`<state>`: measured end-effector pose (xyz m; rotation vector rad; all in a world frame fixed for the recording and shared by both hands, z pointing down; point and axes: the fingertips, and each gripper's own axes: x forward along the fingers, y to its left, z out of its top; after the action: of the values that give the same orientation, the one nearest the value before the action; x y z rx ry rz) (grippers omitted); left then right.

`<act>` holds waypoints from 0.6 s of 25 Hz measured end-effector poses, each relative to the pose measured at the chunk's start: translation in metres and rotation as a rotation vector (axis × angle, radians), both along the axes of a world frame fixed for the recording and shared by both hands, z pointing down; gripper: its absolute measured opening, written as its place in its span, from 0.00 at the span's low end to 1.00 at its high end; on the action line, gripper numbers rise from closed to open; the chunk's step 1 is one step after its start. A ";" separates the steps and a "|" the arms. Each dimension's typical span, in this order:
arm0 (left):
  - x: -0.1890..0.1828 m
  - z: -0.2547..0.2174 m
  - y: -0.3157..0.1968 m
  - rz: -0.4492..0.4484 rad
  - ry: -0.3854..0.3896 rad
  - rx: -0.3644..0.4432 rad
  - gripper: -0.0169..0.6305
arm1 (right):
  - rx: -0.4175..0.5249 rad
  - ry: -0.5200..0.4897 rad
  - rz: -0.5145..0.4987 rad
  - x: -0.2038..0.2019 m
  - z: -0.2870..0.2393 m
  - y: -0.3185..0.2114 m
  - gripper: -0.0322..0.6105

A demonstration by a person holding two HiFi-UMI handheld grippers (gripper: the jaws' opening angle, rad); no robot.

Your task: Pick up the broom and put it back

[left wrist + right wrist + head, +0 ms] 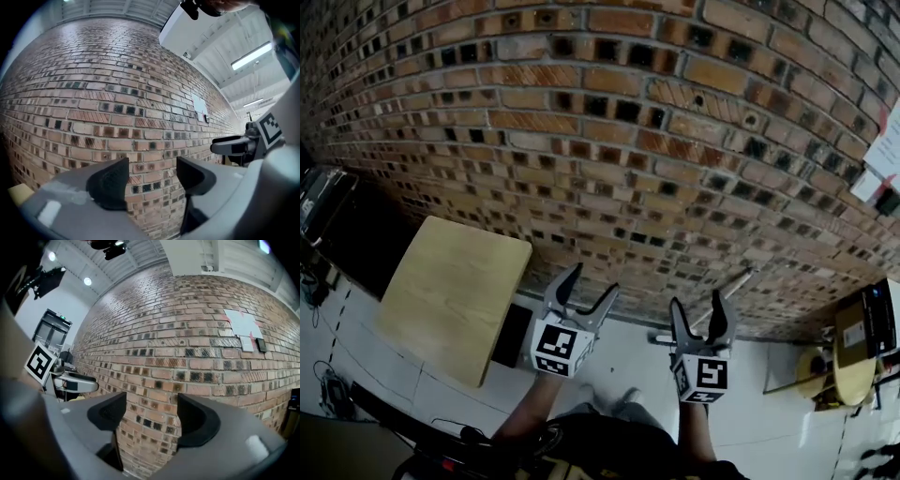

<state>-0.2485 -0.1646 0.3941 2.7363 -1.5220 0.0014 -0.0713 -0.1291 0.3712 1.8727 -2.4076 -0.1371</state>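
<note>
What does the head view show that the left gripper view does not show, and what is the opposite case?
Only the head view shows the white floor and a pale stick, perhaps the broom's handle, at the foot of the wall. Only the left gripper view shows the ceiling with its strip lights. Both show the brick wall, the white paper on it, the left gripper with jaws apart and empty, and the right gripper.

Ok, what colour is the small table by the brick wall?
The table is pale light-wood tan, clearest in the head view.
</note>
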 end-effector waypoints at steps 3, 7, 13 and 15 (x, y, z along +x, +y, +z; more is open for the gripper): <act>-0.003 -0.001 0.014 -0.025 -0.007 0.029 0.52 | 0.006 -0.001 -0.013 -0.004 -0.002 0.011 0.58; 0.012 -0.009 0.037 -0.024 -0.012 0.056 0.51 | 0.037 -0.014 -0.020 0.007 -0.008 0.034 0.58; 0.063 -0.016 0.101 -0.014 -0.015 0.063 0.51 | 0.050 -0.045 -0.047 0.042 -0.002 0.109 0.58; 0.087 -0.010 0.133 -0.015 -0.010 0.050 0.51 | 0.065 -0.056 -0.073 0.053 0.002 0.145 0.58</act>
<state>-0.1616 -0.0316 0.3843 2.7668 -1.5662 -0.0228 -0.0183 0.0159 0.3733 1.8401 -2.5392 -0.1718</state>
